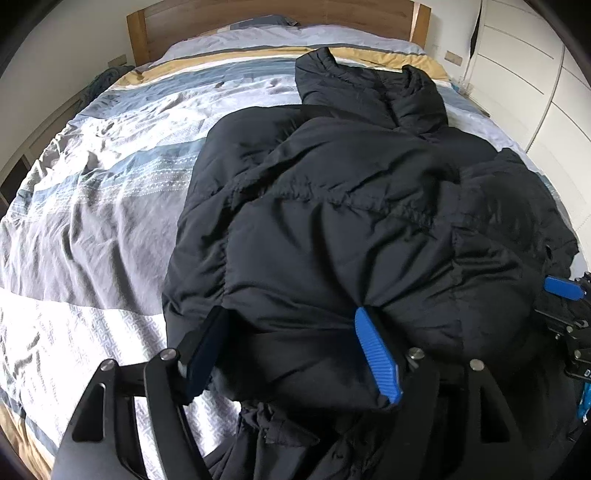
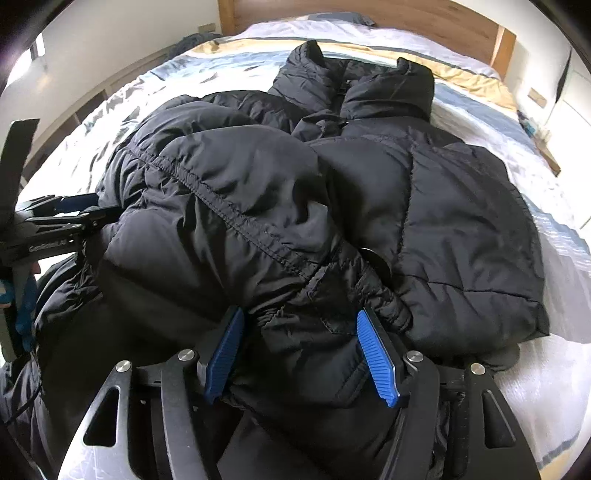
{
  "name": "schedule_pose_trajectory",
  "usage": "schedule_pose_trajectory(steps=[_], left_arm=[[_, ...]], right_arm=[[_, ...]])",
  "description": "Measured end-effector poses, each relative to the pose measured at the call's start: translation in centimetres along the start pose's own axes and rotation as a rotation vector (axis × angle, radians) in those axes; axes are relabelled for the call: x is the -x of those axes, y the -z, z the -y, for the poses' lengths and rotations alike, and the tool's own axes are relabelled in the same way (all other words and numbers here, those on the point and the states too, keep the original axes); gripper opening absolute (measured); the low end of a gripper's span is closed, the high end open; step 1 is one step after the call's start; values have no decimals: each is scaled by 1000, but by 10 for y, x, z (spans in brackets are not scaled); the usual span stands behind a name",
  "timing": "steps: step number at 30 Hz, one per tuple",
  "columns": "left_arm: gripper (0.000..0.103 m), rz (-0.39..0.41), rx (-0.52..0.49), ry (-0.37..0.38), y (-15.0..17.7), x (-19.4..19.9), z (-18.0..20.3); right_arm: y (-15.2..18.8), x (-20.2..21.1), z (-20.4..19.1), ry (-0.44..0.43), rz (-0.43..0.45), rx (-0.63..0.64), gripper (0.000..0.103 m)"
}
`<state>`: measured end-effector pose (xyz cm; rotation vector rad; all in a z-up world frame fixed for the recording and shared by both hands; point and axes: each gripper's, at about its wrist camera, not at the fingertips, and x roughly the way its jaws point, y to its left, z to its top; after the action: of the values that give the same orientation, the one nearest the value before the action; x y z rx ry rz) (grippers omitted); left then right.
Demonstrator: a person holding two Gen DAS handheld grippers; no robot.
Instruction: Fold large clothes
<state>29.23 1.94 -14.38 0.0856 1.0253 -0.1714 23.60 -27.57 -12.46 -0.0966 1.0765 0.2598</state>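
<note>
A black puffer jacket [image 1: 351, 206] lies bunched across a striped duvet [image 1: 92, 206] on a bed, collar toward the wooden headboard [image 1: 273, 14] at the top of the frame. The left gripper [image 1: 291, 350] straddles the near hem at lower centre, its blue-padded fingers [image 1: 376, 358] wide, fabric between them but not visibly pinched. The right gripper [image 2: 299, 354] does likewise in its own view, fingers [image 2: 376, 358] moderately spread around a padded fold. A clean fold likely depends on both pairs closing on matching hem corners, then lifting evenly toward the collar.
</note>
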Motion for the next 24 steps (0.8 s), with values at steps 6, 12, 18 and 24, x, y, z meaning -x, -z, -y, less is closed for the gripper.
schedule_pose_trajectory(steps=[6, 12, 18, 24], left_arm=[[76, -8, 9, -48, -5, -11, 8], [76, -14, 5, -80, -8, -14, 13], [77, -12, 5, -95, -7, -15, 15], [79, -10, 15, -99, -4, -14, 15]], right_arm=[[2, -3, 10, -69, 11, 4, 63], [3, -6, 15, -106, 19, 7, 63], [4, -6, 18, -124, 25, 9, 63], [5, -5, 18, -123, 33, 5, 64]])
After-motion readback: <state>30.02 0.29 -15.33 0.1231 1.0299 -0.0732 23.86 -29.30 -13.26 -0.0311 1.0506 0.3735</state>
